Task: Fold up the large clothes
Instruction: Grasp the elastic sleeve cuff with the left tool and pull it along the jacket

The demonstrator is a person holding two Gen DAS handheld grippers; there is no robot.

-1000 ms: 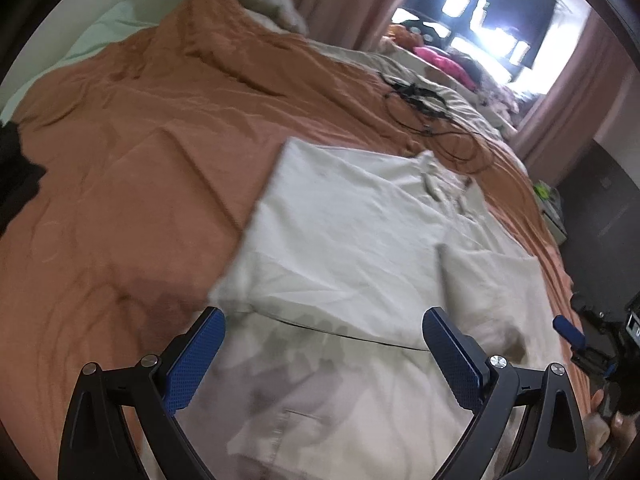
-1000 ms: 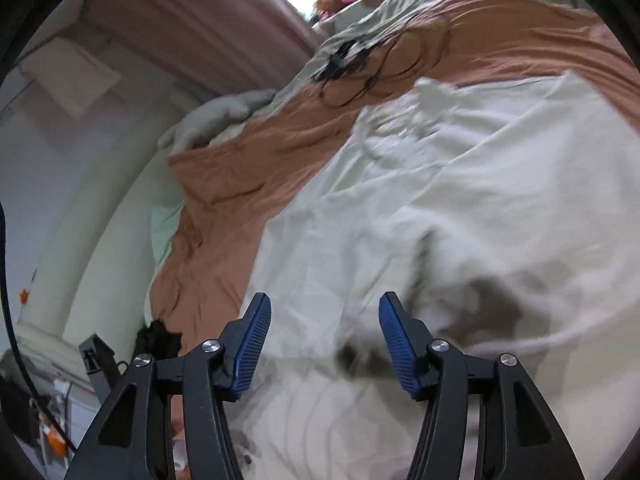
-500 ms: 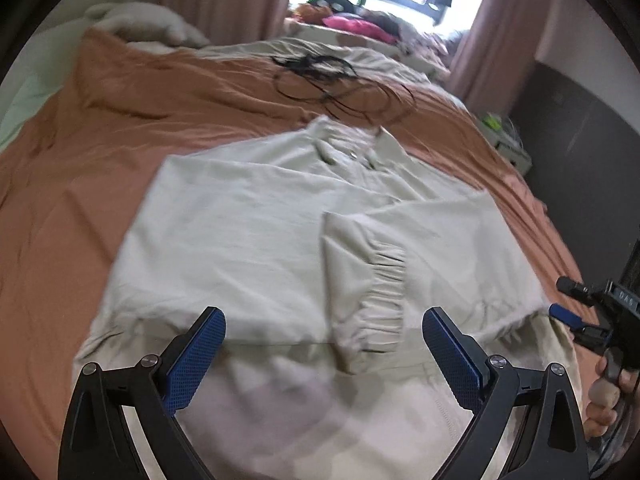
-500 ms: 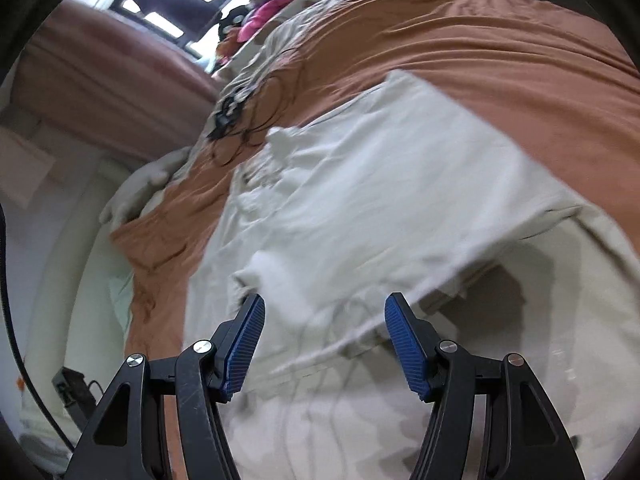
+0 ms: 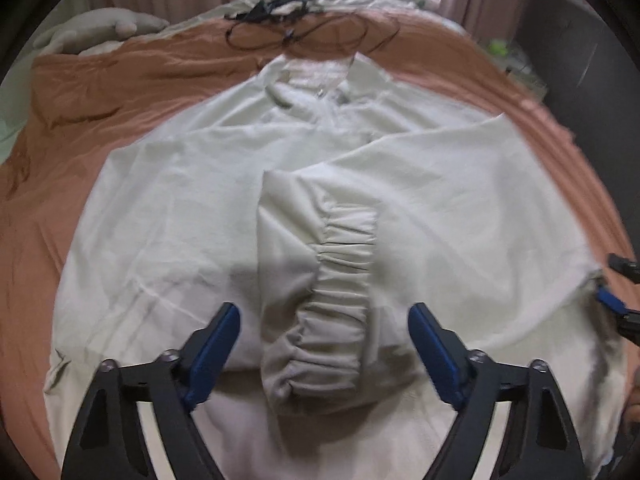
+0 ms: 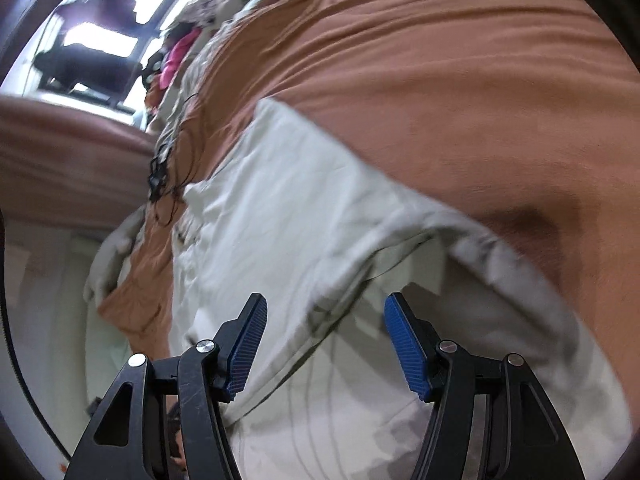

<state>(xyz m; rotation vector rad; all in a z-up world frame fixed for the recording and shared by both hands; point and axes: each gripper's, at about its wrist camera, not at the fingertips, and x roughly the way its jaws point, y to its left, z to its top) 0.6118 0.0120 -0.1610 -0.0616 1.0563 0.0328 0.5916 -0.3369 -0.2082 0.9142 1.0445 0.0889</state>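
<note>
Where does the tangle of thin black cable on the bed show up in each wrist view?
Left wrist: the black cable tangle lies top centre, beyond the pale jacket's collar.
Right wrist: the tangle sits at the left, middle height.
Shared landmark: the rust-orange bedspread beneath it.

jacket (image 5: pixel 180 200) pale beige; bedspread (image 5: pixel 100 92) rust-orange; pads (image 5: pixel 216 340) blue; cable (image 5: pixel 280 28) black

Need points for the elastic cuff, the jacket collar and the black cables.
elastic cuff (image 5: pixel 340 280), left wrist view, on the gathered band.
jacket collar (image 5: pixel 316 76), left wrist view, on the neck opening.
black cables (image 5: pixel 280 20), left wrist view, on the tangled bundle.
</note>
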